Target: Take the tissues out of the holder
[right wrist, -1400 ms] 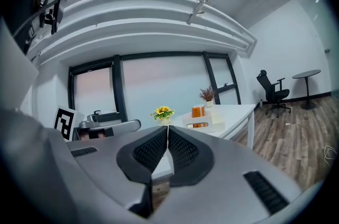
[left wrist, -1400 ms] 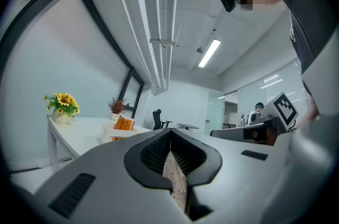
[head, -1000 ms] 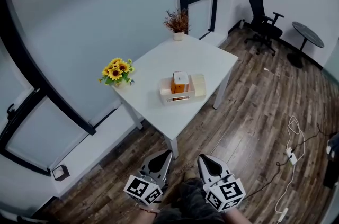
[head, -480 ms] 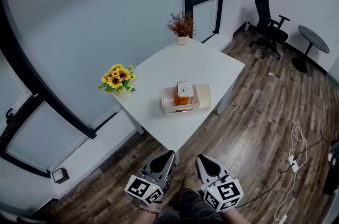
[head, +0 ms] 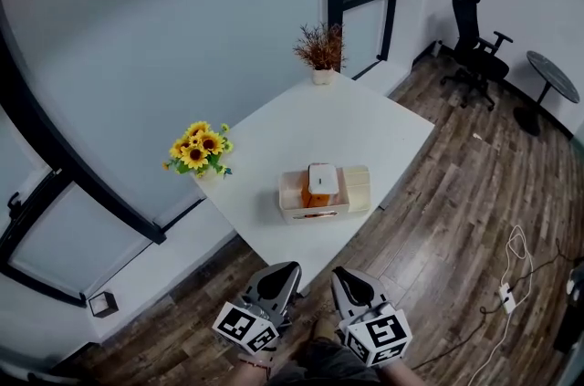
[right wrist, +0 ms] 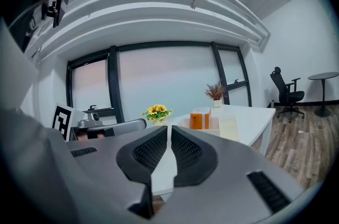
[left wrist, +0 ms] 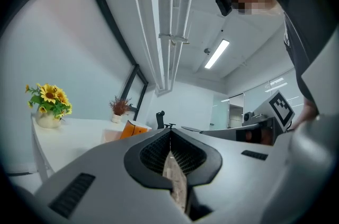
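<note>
A pale wooden holder point(head: 294, 193) stands on the white table point(head: 365, 124), near its front edge. An orange tissue pack with a white top point(head: 320, 182) sticks up out of it. In the right gripper view the pack point(right wrist: 199, 120) and the holder point(right wrist: 225, 127) lie well ahead of the jaws. My left gripper point(head: 278, 277) and right gripper point(head: 351, 281) hang side by side below the table's near corner, over the floor, far short of the holder. Both are shut with nothing in them. The left gripper view catches the orange pack point(left wrist: 132, 129) just past its shut jaws.
A vase of sunflowers point(head: 199, 150) stands at the table's left corner and a pot of dried plants point(head: 320, 51) at the far corner. A glass wall with black frames runs behind. An office chair point(head: 476, 33) and a round side table point(head: 552, 76) stand at the right on the wood floor. A cable point(head: 511, 275) lies there.
The table and holder have slid down and right in the head view and look closer. Both grippers have stayed shut and side by side at the bottom.
</note>
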Motion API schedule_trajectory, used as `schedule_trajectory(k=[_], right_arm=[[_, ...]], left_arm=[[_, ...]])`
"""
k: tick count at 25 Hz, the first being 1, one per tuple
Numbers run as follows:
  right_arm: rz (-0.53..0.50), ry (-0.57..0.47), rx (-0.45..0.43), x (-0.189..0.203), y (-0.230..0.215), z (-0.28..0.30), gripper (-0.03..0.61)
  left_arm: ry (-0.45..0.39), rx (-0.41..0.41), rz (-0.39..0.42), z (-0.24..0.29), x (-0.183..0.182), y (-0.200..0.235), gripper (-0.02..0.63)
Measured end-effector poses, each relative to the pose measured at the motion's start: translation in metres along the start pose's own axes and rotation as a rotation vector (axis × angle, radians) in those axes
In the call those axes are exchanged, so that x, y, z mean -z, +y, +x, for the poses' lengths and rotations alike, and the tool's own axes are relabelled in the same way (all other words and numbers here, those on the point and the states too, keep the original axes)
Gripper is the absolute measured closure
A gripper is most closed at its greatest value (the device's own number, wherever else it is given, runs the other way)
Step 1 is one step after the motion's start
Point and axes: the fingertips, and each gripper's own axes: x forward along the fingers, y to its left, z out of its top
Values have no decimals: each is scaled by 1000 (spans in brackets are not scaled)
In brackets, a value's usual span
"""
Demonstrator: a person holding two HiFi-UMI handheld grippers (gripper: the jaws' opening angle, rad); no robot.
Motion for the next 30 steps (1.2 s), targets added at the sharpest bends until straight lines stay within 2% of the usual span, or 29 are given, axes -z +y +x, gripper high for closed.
schedule_trajectory(k=[9,13,19,25,30], right_arm=[[-10,24,-25,-2,-22,38,571],[-28,47,-30,-10,-21,49,563],[-23,35,15,-20,-40,70,487],[21,91,60,-18,-58,97,376],[30,100,130,-20,-81,122,312]], left_arm=[[-13,25,3,39,2,18,604],[14,49,-1,44,5,19,604],[44,63,-22,57,11,35,604],[77,120,-37,80,16,49,604],[95,169,-42,92,27,62,604]])
